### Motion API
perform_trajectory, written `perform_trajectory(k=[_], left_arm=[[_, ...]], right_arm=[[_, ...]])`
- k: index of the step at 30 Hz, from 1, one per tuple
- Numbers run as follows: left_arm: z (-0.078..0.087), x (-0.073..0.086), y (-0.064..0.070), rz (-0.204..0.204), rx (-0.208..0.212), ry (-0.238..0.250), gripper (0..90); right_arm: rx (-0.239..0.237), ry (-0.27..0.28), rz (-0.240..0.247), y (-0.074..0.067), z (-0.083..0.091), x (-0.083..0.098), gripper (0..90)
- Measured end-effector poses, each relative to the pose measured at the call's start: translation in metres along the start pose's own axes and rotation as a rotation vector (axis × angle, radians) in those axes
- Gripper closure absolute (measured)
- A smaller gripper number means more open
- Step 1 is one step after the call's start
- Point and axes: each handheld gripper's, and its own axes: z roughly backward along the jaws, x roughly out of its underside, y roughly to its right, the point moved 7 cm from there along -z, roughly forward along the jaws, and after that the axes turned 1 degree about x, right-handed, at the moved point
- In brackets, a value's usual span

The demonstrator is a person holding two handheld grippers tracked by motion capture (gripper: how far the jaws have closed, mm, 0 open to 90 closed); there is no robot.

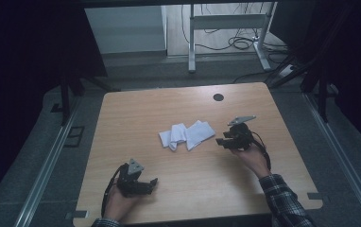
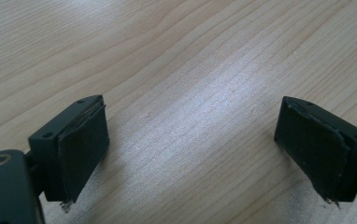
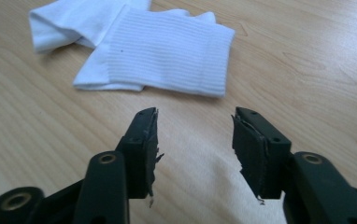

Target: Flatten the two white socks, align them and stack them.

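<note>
The left gripper [image 1: 154, 182] is resting at lower left, jaws wide apart over bare light wooden table [image 1: 136, 118]. The white ribbed folded socks [image 1: 187, 135] are lying at centre. The right gripper [image 1: 220, 140] is hovering just beside them at right, jaws partly apart, gripping nothing.

So the pair of socks [image 1: 187, 135] sits on the table [image 1: 183, 189], around the middle, one sock overlapping the other. Right gripper [image 1: 222, 141] is just to the right of them, jaws pointing at the nearer sock's edge, not touching. Left gripper [image 1: 153, 183] is way off at the near left, over bare tabletop. The cable hole [image 1: 218, 97] is behind the socks, near the far edge.
</note>
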Motion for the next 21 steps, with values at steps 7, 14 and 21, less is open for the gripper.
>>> perform_trajectory(k=[7, 14, 21], left_arm=[[0.0, 0.0, 0.0, 0.0, 0.0, 0.0, 9.8], [0.0, 0.0, 0.0, -0.001, 0.001, -0.001, 9.8], [0.0, 0.0, 0.0, 0.001, 0.0, 0.001, 9.8]], right_arm=[[0.003, -0.033, -0.008, 0.004, -0.017, -0.016, 63.0], [0.023, -0.028, -0.014, 0.01, -0.036, -0.033, 60.4], [0.044, -0.062, -0.026, 0.015, -0.058, -0.031, 53.0]])
